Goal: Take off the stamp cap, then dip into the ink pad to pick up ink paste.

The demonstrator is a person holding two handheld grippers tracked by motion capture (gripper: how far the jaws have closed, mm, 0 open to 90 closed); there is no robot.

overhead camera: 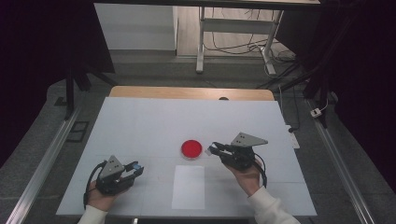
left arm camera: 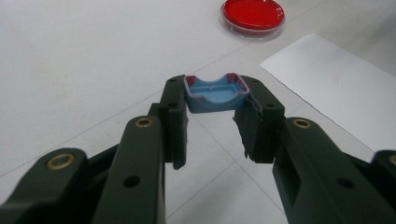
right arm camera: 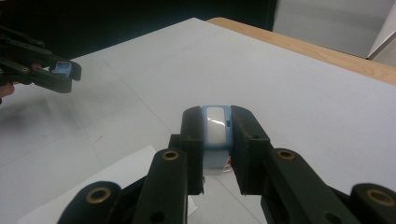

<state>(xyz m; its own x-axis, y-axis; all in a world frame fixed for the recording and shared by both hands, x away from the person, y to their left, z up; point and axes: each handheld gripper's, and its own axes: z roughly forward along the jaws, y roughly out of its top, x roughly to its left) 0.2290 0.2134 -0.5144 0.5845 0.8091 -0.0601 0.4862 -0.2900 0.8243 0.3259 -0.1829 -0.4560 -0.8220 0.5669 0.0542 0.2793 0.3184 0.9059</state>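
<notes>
Blue cap (left arm camera: pixel 214 94) hollow up, clamped in left hand-held gripper (left arm camera: pixel 212 100); right hand-held gripper (right arm camera: pixel 215 135) clamps blue-white piece (right arm camera: pixel 215 135), lengthwise along jaws.

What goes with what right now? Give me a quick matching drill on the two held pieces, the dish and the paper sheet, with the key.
Things:
1. blue cap
2. pale blue block
3. red dish
4. paper sheet

Places:
A. flat on the table, nearest the person, between the two hands
B. clamped in the left gripper
C. on the table, just beyond the sheet
D. clamped in the right gripper

Pairs: 1-B, 2-D, 3-C, 4-A
</notes>
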